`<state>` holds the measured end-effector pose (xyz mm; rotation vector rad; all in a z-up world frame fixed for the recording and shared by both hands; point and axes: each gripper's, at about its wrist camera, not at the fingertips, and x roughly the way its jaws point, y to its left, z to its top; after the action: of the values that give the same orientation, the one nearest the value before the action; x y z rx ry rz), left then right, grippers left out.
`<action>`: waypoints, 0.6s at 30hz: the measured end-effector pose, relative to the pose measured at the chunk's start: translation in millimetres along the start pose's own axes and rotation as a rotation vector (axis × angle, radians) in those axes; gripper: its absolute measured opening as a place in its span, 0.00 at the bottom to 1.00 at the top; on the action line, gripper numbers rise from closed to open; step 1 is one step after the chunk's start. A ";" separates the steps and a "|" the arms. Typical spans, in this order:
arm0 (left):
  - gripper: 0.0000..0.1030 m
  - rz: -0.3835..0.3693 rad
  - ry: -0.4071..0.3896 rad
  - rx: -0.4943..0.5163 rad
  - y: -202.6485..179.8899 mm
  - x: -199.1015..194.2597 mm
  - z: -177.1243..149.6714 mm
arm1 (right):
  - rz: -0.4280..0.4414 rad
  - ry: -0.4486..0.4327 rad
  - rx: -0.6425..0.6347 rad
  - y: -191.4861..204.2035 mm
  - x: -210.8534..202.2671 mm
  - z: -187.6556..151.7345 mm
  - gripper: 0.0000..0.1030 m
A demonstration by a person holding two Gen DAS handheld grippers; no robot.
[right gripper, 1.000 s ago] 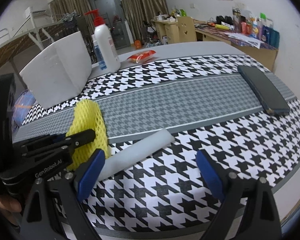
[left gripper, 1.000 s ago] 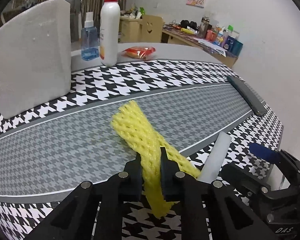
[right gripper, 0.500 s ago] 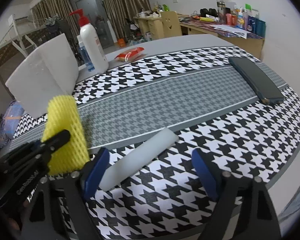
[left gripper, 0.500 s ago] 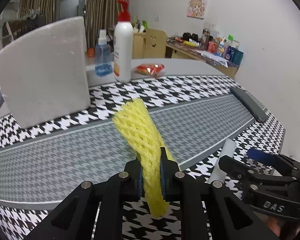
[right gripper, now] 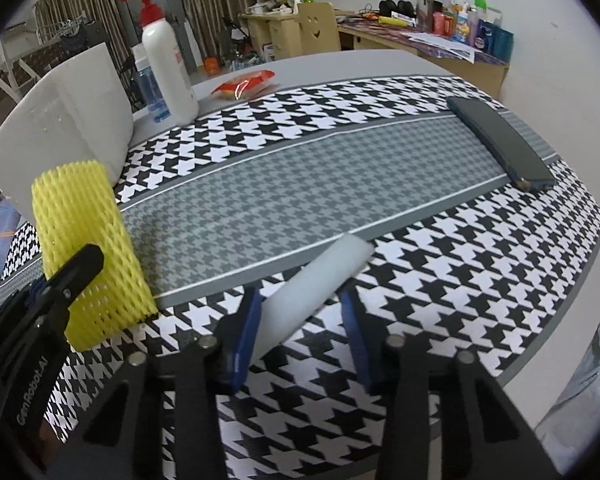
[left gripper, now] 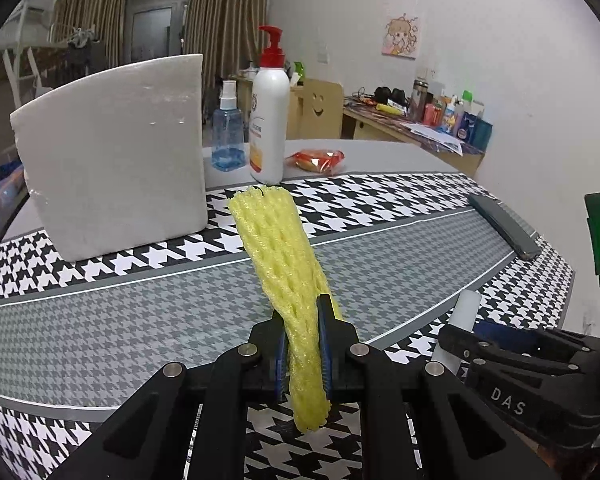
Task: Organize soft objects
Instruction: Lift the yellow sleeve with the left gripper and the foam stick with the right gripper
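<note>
We log the scene from largest item to smallest. The desk (right gripper: 380, 60) is grey and carries a black-and-white houndstooth runner (right gripper: 440, 248) with a grey middle band. A big white foam block (left gripper: 116, 152) stands upright at the far left of the runner. Behind it, on bare desk, we note a white pump bottle (left gripper: 269, 120) with a red top, a small blue spray bottle (left gripper: 228, 136) just beside it, and a red snack packet (left gripper: 316, 159) to their right. A dark flat case (right gripper: 500, 144) lies at the far right end of the grey band.

The yellow foam net sleeve (left gripper: 284, 256) is lifted off the runner and tilts up and away toward the foam block. The left claw (left gripper: 303, 344) is clamped tight on its lower part, with a short tail hanging below the pads.

The white foam stick (right gripper: 316, 284) lies slantwise on the near houndstooth border. It sits between the blue pads of the right claw (right gripper: 300, 320), whose jaws are closing. The left pad looks to be touching the stick; a gap shows at the right pad, so it is not yet pinched.
</note>
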<state>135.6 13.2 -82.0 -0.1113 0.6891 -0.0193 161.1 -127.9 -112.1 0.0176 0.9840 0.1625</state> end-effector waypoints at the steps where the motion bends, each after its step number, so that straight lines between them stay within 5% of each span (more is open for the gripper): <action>1: 0.14 -0.001 0.000 0.001 -0.5 -0.7 -0.2 | -0.005 0.004 -0.002 1.8 0.1 0.0 0.41; 7: 0.14 -0.005 -0.015 0.006 -2.8 -5.2 -0.9 | -0.006 0.026 0.011 4.4 1.2 2.0 0.30; 12: 0.14 -0.014 -0.018 0.018 -6.3 -6.6 -1.3 | 0.018 0.011 0.007 2.9 -1.5 2.2 0.09; 18: 0.14 -0.005 -0.012 0.008 -5.1 -2.9 0.2 | 0.067 -0.001 0.003 -4.0 -3.0 3.5 0.08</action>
<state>133.6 8.3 -79.5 -0.1058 0.6770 -0.0264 162.9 -132.1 -108.0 0.0537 0.9829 0.2224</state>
